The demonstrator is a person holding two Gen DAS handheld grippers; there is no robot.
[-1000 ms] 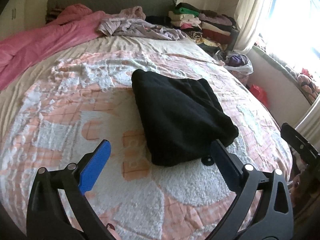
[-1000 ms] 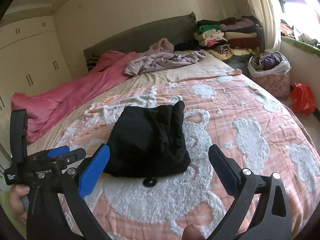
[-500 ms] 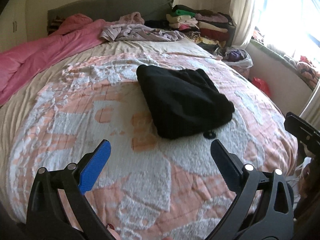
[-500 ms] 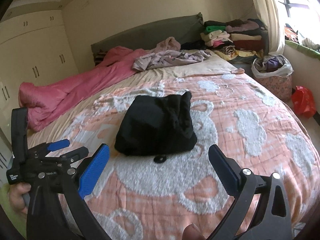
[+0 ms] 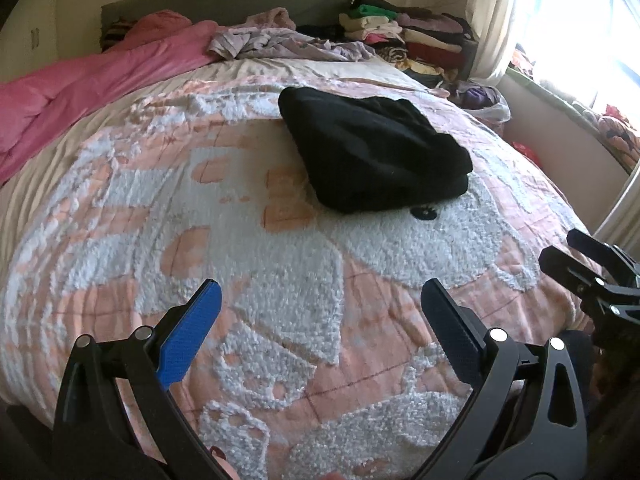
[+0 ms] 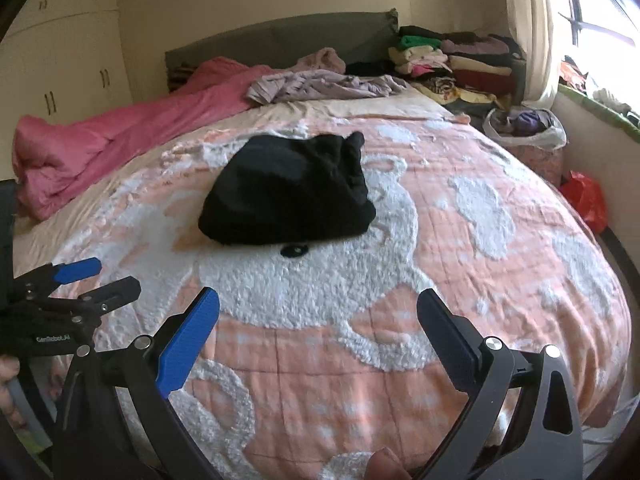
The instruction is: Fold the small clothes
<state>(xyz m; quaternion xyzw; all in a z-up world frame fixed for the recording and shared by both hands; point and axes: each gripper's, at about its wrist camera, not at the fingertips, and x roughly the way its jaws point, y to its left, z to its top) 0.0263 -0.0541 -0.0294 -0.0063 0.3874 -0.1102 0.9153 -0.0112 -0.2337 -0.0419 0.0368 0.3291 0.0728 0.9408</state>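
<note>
While black garment (image 5: 372, 156) lies folded, small disc (image 5: 423, 212) beside, perhaps button

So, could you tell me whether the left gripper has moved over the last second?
Yes. The left gripper has drawn back from the black garment; its right finger overlapped the garment's near edge before, and bare bedspread now separates them.

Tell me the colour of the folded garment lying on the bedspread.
Plain black: the folded garment shows best in the right wrist view.

Left hand-held gripper (image 5: 320, 304): black frame, silver screw heads, one blue textured finger pad (image 5: 188, 336), one black. Right hand-held gripper (image 6: 318, 308): identical build. White lettering on left unit's body; bare skin of hand (image 6: 8, 392) beneath.
</note>
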